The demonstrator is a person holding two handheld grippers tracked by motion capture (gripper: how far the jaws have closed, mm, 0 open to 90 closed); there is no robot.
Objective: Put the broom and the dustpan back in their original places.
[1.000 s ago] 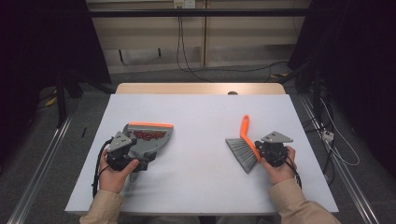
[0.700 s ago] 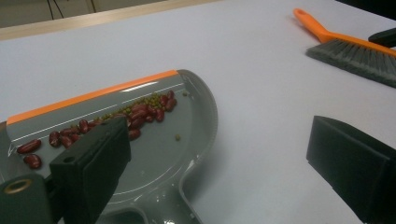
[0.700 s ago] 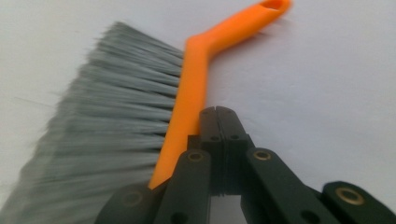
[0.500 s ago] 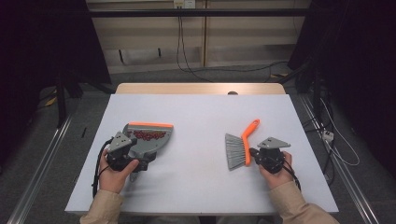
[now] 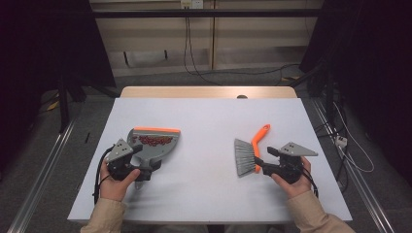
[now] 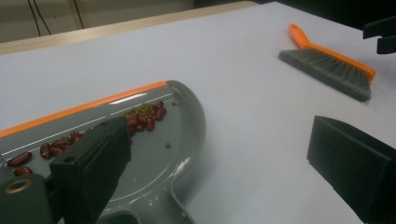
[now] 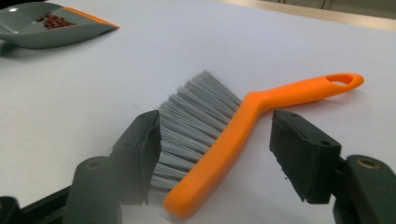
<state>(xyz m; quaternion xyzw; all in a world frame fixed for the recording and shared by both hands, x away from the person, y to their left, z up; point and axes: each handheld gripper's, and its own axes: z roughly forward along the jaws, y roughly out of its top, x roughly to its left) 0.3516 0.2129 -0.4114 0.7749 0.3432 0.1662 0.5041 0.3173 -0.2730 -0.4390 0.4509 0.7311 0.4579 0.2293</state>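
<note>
A grey dustpan with an orange lip lies on the left of the white table and holds red beans with a few green ones. My left gripper sits at the pan's handle end. In the left gripper view its jaws stand wide apart over the dustpan, open. An orange-handled grey brush lies flat on the right. My right gripper has just been opening; the brush lies between its jaws, bristles against one jaw, the other clear of the handle.
The table's far edge is a wooden strip with a small dark object on it. Cables hang over the floor beyond. Metal rails run along the floor on both sides. The other gripper's black tips show past the brush.
The right hand lowered the brush from a raised tilt down flat onto the table, and its jaws came apart from it. The left hand and the dustpan stayed put.
</note>
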